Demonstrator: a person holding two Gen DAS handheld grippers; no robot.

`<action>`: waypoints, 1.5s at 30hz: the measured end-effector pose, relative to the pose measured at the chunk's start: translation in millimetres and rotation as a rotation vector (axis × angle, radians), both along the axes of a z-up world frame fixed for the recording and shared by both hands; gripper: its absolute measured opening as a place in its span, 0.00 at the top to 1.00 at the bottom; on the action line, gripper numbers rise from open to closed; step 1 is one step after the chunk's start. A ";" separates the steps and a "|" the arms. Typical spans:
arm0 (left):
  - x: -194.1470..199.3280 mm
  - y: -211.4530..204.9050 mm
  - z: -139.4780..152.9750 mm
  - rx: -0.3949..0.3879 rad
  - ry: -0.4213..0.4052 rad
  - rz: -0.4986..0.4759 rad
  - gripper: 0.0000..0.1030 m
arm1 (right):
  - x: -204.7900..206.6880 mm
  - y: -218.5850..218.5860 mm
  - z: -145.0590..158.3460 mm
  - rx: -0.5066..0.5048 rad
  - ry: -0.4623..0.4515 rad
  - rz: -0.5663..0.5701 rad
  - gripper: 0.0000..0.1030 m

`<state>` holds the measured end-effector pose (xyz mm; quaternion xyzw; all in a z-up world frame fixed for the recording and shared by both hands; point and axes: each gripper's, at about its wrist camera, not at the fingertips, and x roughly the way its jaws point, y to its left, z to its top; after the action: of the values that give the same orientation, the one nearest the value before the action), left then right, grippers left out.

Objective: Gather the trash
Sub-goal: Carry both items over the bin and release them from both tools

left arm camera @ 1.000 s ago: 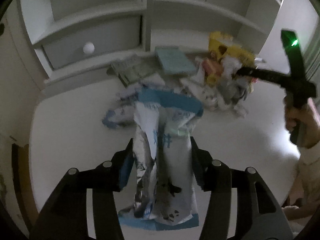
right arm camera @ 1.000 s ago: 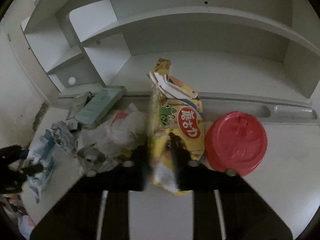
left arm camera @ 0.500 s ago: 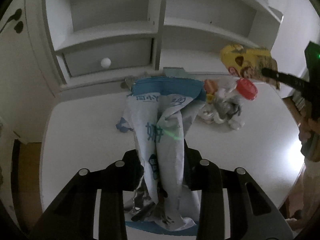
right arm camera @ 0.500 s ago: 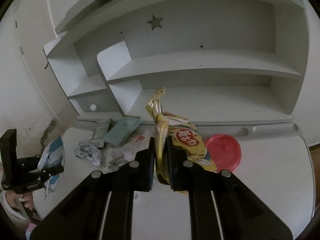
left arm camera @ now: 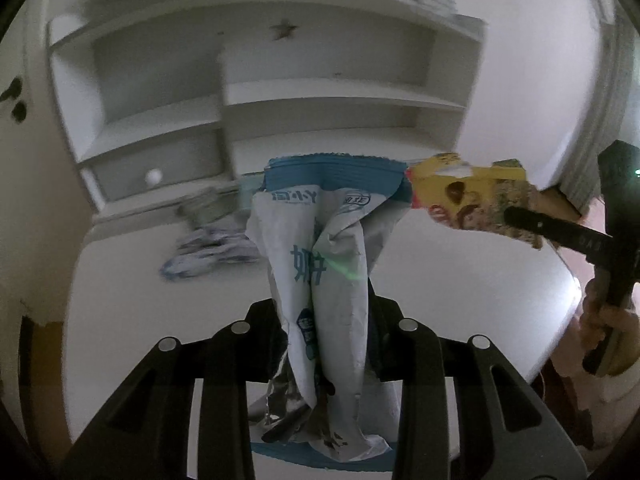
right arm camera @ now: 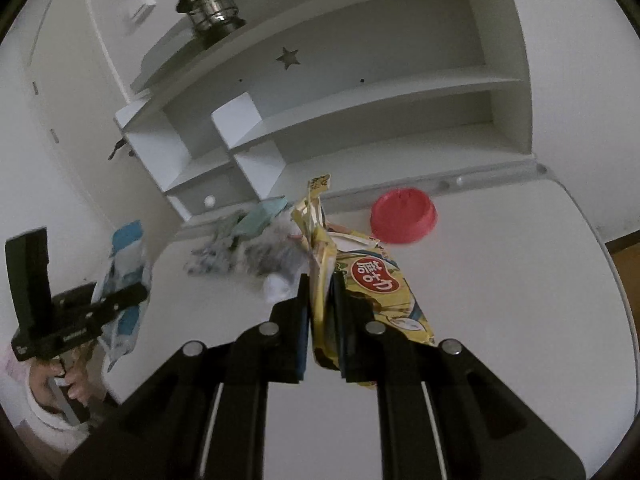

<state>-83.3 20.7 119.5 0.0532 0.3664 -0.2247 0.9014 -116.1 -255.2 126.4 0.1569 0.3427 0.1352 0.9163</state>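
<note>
Above the desk, both hands tilted down, wrappers clamped.

The blue-and-white wrapper carries large blue Chinese-style characters down its front and smaller ones under its blue top band, too creased to read surely. The yellow snack bag bears a red oval with white Korean lettering, seen upside down and not clearly legible.
</note>
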 end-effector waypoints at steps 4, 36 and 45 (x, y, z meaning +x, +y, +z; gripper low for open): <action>-28.1 -47.8 11.0 -0.031 -0.024 -0.096 0.69 | -60.9 -37.7 31.3 -0.016 -0.069 -0.071 0.89; -210.7 -548.7 -399.0 0.367 0.843 -0.864 0.69 | -377.0 -379.5 -392.8 0.478 0.856 -0.789 0.89; -232.0 -570.2 -425.7 0.374 0.887 -0.875 0.58 | -397.2 -393.9 -385.2 0.521 0.814 -0.866 0.88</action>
<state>-315.3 -549.5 -306.2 0.2559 0.6810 -0.5042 0.4653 -513.4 -649.1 -258.7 0.5366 0.5245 -0.2383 0.6166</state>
